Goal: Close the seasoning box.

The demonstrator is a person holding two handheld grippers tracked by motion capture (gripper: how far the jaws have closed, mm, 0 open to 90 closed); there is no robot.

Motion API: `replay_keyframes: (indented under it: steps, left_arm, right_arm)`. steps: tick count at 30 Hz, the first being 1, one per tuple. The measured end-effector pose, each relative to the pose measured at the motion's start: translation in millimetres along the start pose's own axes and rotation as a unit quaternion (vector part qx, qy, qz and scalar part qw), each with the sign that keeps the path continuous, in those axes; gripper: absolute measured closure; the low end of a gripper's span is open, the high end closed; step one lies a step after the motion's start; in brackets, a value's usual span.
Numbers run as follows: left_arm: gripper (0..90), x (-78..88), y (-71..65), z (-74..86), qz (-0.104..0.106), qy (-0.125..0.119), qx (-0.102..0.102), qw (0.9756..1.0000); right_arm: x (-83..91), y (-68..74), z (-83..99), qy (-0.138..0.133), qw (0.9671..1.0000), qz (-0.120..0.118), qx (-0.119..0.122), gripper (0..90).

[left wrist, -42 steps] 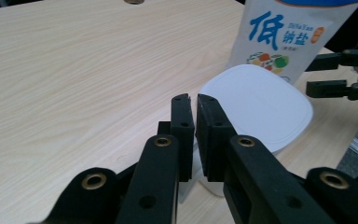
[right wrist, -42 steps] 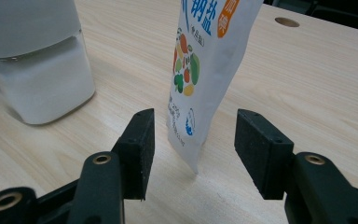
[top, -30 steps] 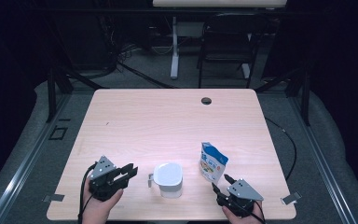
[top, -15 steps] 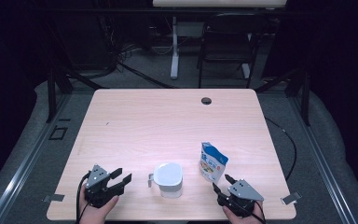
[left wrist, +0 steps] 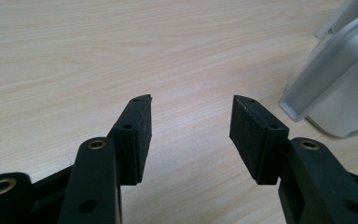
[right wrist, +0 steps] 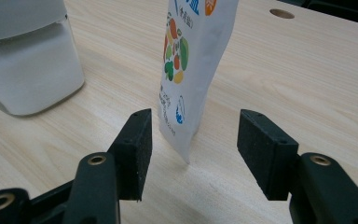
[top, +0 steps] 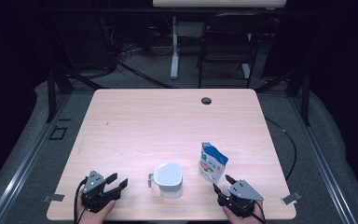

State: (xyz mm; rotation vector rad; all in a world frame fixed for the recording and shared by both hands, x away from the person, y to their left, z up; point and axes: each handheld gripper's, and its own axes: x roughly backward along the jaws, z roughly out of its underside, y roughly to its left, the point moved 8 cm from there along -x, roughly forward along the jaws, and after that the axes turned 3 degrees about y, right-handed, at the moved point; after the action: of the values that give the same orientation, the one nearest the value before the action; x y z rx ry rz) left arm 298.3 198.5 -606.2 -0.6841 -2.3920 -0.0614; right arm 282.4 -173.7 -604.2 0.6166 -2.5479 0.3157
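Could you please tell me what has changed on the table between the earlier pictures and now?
The left gripper has dropped toward the table's near edge, and its jaws have just been opening with nothing between them. The right gripper, the white jug and the standing pouch stayed put.

Each hand carries a black tool: the left tool [top: 116, 184] and the right tool [top: 223, 184] are both chunky, angular bodies topped by a grey three-cornered plate, with a black cable trailing from the left one. Seen close in the gripper views, the left tool [left wrist: 191, 128] and right tool [right wrist: 194, 142] have matte black jaws faced with flat, rough-textured rectangular pads [left wrist: 249, 135] (foam-like in look). Brass-coloured bushings [left wrist: 96, 144] and small dark screw holes mark the jaw links.
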Motion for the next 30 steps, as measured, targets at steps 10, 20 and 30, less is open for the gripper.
replay_keyframes:
  steps: [10, 20, 30]
  left_arm:
    - [47.8, -0.5, 5.9, 3.3, -0.007, 0.000, 0.008, 0.9999]
    - [47.3, 2.6, 2.2, 3.1, 0.003, -0.003, 0.010, 0.9999]
    - [46.1, 2.5, 3.9, 4.5, 0.001, -0.002, 0.014, 0.9999]
  right_arm:
    - [-1.5, 1.1, 2.5, 0.006, 1.0000, -0.001, 0.001, 45.3]
    - [-2.2, 2.2, 3.5, 0.007, 1.0000, 0.000, 0.001, 45.2]
    - [-1.8, 0.0, 4.6, 0.008, 1.0000, 0.001, -0.001, 45.2]
